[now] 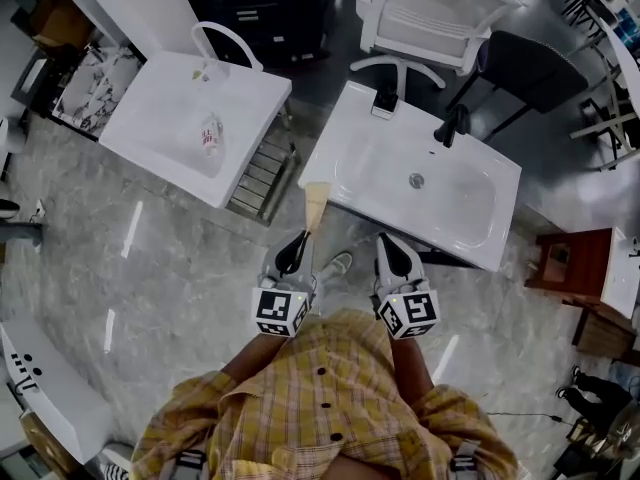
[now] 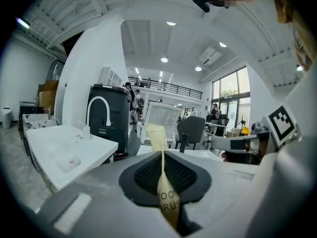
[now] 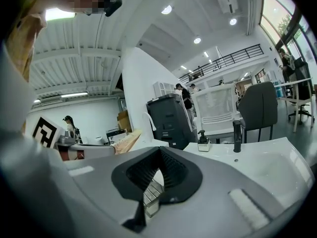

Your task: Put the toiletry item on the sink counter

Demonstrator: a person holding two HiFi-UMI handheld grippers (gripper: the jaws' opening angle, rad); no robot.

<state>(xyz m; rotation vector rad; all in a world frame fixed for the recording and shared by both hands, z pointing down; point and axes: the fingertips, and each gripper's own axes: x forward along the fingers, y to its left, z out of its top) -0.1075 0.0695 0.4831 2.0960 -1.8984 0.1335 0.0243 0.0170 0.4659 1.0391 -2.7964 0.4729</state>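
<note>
A long beige toothbrush pack (image 1: 315, 206) sticks forward out of my left gripper (image 1: 302, 238), which is shut on its lower end. In the left gripper view the pack (image 2: 157, 143) stands upright between the closed jaws of the left gripper (image 2: 163, 157). Its far tip hangs just short of the near left corner of the white sink counter (image 1: 345, 138). My right gripper (image 1: 387, 240) is held beside the left one, shut and empty, near the counter's front edge. In the right gripper view, the right gripper (image 3: 159, 151) has nothing between its jaws, and the sink counter (image 3: 257, 157) lies ahead to the right.
On the counter stand a black faucet (image 1: 452, 123) and a small dispenser (image 1: 385, 98). A second white sink unit (image 1: 150, 108) with a white faucet (image 1: 225, 38) stands to the left. A metal grate (image 1: 262, 173) lies between them. Chairs (image 1: 430, 13) stand behind.
</note>
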